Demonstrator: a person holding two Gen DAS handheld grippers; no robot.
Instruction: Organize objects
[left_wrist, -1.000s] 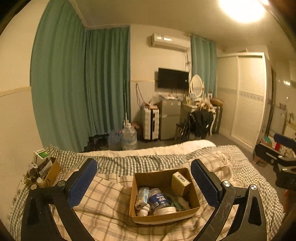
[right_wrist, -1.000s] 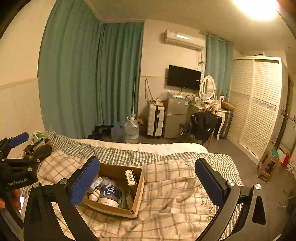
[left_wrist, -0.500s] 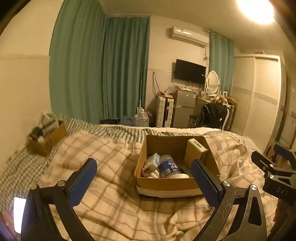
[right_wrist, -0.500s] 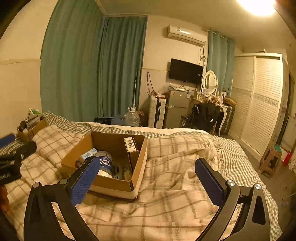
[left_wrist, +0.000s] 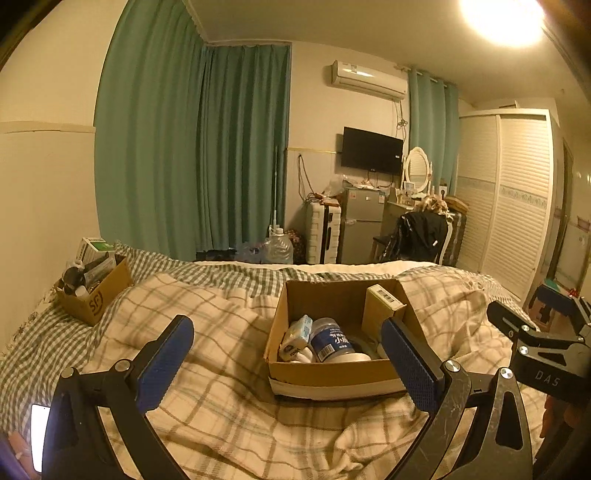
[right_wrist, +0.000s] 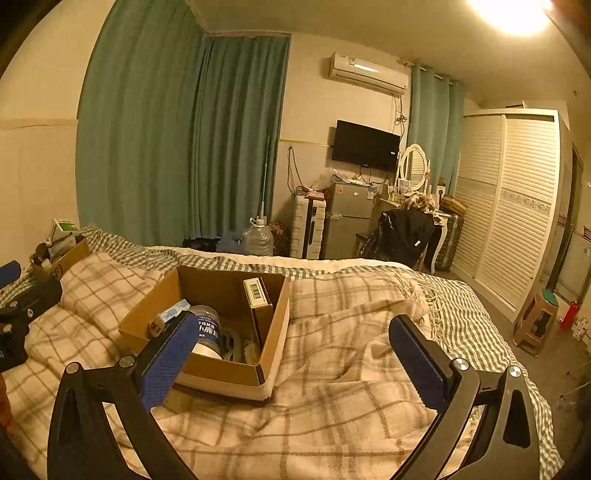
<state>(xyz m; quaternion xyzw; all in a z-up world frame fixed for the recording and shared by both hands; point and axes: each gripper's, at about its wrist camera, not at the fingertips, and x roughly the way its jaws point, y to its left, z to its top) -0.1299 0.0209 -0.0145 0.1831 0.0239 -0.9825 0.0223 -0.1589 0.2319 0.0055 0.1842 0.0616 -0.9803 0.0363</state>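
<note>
An open cardboard box (left_wrist: 332, 373) sits on the plaid blanket mid-bed. It holds a blue-labelled jar (left_wrist: 332, 339), a small white-blue packet (left_wrist: 301, 328), an upright tan carton with a barcode (left_wrist: 384, 306) and other items partly hidden. The box (right_wrist: 225, 369) also shows in the right wrist view, with the jar (right_wrist: 208, 328) and carton (right_wrist: 256, 295). My left gripper (left_wrist: 286, 363) is open and empty, in front of the box. My right gripper (right_wrist: 291, 360) is open and empty, just right of the box.
A second cardboard box (left_wrist: 96, 291) full of small items stands at the bed's far left by the wall. The plaid blanket (right_wrist: 351, 387) is rumpled. Beyond the bed are curtains, a water jug (left_wrist: 277, 247), fridge, chair and wardrobe. A stool (right_wrist: 539, 317) stands right.
Both grippers have dropped lower and come closer to the middle box. It now looks larger and nearer in both views. Both stay open.
</note>
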